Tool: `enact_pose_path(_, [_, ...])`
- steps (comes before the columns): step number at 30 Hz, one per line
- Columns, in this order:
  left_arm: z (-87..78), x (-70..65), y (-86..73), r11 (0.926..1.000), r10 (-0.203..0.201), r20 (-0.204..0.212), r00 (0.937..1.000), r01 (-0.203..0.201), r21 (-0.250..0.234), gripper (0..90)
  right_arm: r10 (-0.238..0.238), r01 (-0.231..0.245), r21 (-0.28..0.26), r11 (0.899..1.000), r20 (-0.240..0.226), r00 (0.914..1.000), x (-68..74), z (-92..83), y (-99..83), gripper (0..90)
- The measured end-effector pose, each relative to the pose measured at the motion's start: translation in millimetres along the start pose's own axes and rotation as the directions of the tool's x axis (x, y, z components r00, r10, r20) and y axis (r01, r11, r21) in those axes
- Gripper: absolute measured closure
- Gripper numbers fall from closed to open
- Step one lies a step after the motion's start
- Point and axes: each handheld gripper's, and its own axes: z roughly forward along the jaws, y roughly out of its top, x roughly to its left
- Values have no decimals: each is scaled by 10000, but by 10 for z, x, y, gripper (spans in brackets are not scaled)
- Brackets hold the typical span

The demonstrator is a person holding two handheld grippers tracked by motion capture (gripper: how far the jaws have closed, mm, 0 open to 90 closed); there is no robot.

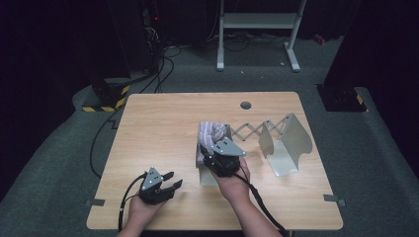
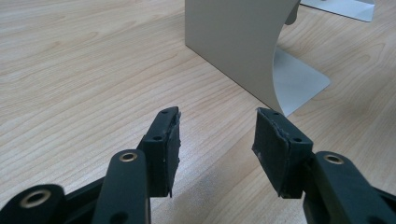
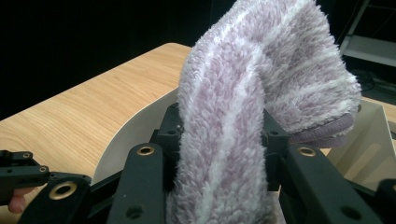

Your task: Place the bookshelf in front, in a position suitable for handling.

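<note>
**Fluffy sock clamped above the metal rack**

We hold the right gripper [image 1: 213, 148] over the near-left plate of the expanding metal rack [image 1: 286, 143], and its jaws are closed on a fluffy lilac sock [image 1: 210, 134]. In the right gripper view, the sock [image 3: 243, 116] stands up between the two black jaws, squeezed at its middle, and its upper part folds over toward the rack's far side. The pale curved wall of the rack [image 3: 135, 135] sits directly behind and below the jaws there, so the sock is lifted just above the rack rather than lying on the wooden table [image 1: 163, 128].

We keep the left gripper [image 1: 170, 181] low over the table, to the near left of the rack and well apart from the sock. Its jaws stand about half apart with nothing between them; in the left gripper view we see bare wood through the gap between the pads [image 2: 170, 144], and the rack's nearest upright plate [image 2: 233, 42] rises a little way ahead, with its flat foot resting on the table.

The rack's scissor link stretches from the plate under the sock to the second plate at the rack's right end.
</note>
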Motion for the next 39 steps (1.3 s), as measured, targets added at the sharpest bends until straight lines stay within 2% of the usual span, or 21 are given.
enact_pose_path(4, [3, -3, -2, 10000, -12, 7, 10000, 12, 7, 505, 84, -87, 262, 9996, 104, 9999, -34, 97, -72, 630])
enact_pose_path(11, [7, -3, -4, 10000, -4, 39, 10000, 4, 31, 505, 222, -240, 1199, 9925, 162, 9996, -36, 322, -384, 633])
enact_pose_path(15, [6, -5, -4, 10000, -18, 39, 10000, 18, 4, 505, 311, -342, 1972, 9798, 190, 9993, -46, 456, -581, 633])
enact_pose_path(20, [9, -5, -5, 10000, -10, 45, 10000, 10, 32, 505, 261, -306, 2919, 9560, 194, 9995, -41, 580, -799, 632])
enact_pose_path(23, [10, -12, -5, 10000, -13, 53, 10000, 13, 26, 505, 333, -397, 2852, 9576, 275, 9991, -31, 582, -843, 632])
enact_pose_path(28, [11, -10, -5, 10000, -20, 44, 10000, 20, 36, 505, 385, -436, 2570, 9654, 247, 9990, -36, 537, -782, 637])
enact_pose_path(33, [9, -8, -4, 10000, -2, 40, 10000, 1, 32, 505, 360, -383, 1999, 9791, 149, 9992, -40, 433, -566, 638])
enact_pose_path(39, [4, -5, -2, 10000, -21, 45, 10000, 21, 6, 505, 119, -137, 1244, 9921, 153, 9998, -16, 295, -262, 638])
